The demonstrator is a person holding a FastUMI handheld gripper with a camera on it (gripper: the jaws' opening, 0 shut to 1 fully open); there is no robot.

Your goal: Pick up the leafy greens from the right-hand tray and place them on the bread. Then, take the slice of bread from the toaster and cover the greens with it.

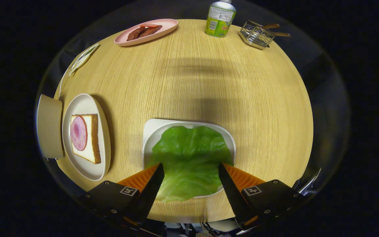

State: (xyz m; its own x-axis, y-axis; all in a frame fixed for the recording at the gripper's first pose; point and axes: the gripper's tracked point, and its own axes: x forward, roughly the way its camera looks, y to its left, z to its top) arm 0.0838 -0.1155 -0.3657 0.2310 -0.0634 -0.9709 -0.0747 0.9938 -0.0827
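3 plates (87, 102), 1 lettuce leaf (188, 154), 1 bread slice (92, 138), 1 bottle (220, 18), 1 rack (257, 34).

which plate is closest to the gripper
The white tray holding the lettuce leaf, lying between the open gripper fingers; the bread plate and pink plate lie farther off.

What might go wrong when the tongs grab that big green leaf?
The tongs are open, one finger on each side of the lettuce leaf. The leaf looks thin and floppy, so it might slip or tear. It hangs over the white tray, so the tray might shift too.
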